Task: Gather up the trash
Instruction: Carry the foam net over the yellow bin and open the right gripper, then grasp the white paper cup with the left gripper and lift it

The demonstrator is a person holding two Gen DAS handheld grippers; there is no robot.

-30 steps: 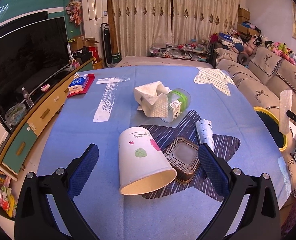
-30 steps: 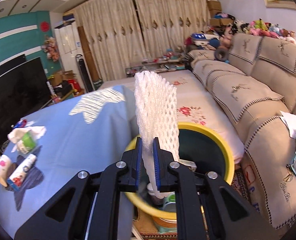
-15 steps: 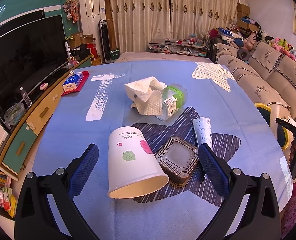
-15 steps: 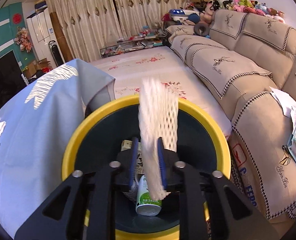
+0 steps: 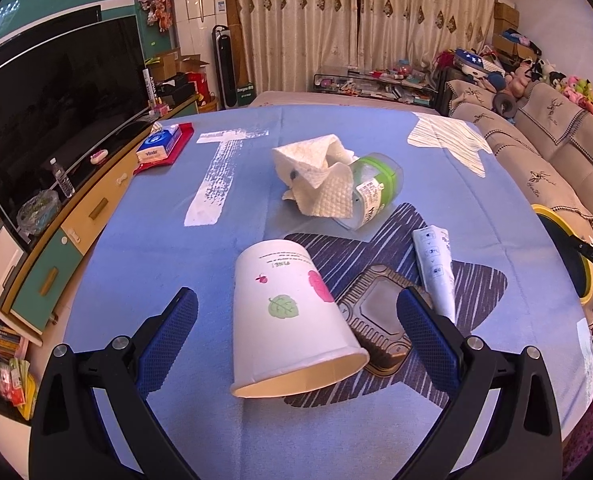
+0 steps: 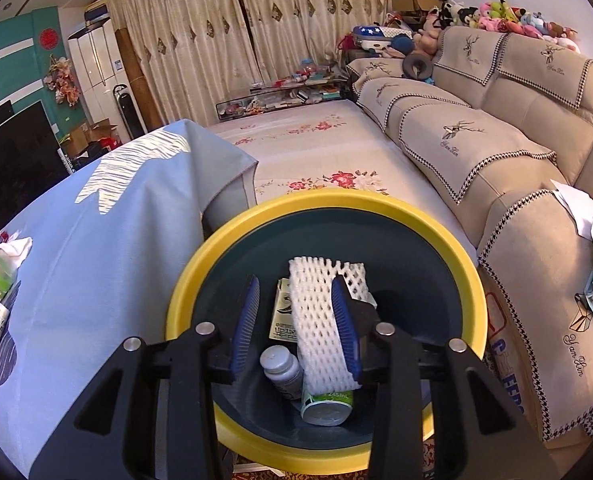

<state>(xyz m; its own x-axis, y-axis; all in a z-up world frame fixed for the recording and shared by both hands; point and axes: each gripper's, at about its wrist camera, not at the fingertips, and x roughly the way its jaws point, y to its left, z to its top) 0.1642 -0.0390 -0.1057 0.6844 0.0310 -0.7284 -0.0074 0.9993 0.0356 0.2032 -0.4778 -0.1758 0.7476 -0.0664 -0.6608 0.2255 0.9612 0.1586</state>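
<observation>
My left gripper (image 5: 296,332) is open around a white paper cup (image 5: 292,316) that lies on its side on the blue tablecloth (image 5: 156,240). Beside the cup are a dark plastic tray (image 5: 376,320) and a white tube (image 5: 434,264). Farther back lie a crumpled paper towel (image 5: 316,180) and a green-lidded jar (image 5: 372,192). My right gripper (image 6: 296,328) is open above the yellow-rimmed bin (image 6: 320,208). The white foam net (image 6: 320,320) rests inside the bin against the right finger, on a small bottle (image 6: 282,370), a carton (image 6: 282,316) and a can (image 6: 326,404).
A TV and cabinet (image 5: 56,120) stand left of the table. A tissue pack (image 5: 158,148) lies at the table's far left. A beige sofa (image 6: 496,140) runs to the right of the bin. The bin's rim also shows in the left wrist view (image 5: 556,220).
My right gripper has opened and let go of the foam net, which has dropped into the bin. My left gripper has moved closer to the paper cup.
</observation>
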